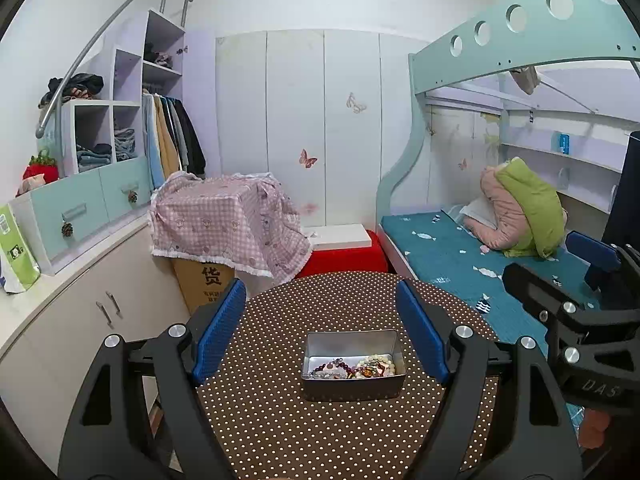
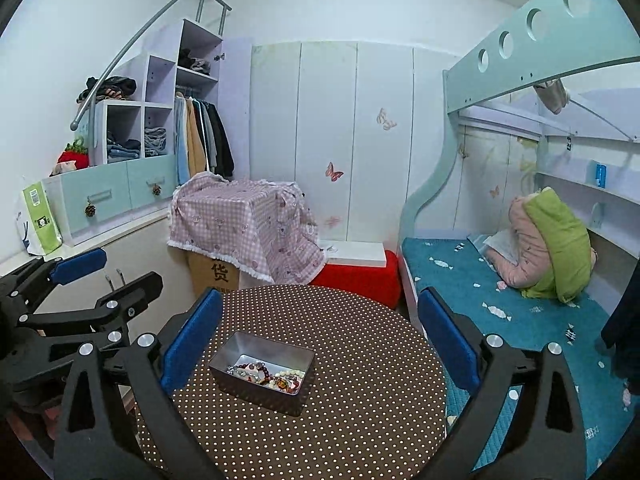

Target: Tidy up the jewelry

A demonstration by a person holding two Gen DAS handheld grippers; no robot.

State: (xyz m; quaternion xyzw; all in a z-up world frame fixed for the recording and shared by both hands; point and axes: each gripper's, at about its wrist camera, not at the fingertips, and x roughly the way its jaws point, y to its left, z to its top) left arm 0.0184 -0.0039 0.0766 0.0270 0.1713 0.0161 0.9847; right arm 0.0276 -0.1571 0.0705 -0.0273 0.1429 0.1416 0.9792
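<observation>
A metal tin stands on the round table with the brown dotted cloth. It holds a heap of jewelry: beaded bracelets in dark red, cream and orange. My left gripper is open and empty, held above the table with the tin between its blue pads. In the right wrist view the tin sits left of centre with the jewelry inside. My right gripper is open and empty above the table. Each gripper shows at the edge of the other's view.
A carton under a pink checked cloth and a red stool stand behind the table. A bed with a teal cover and pillows lies on the right. White cabinets and shelves line the left wall.
</observation>
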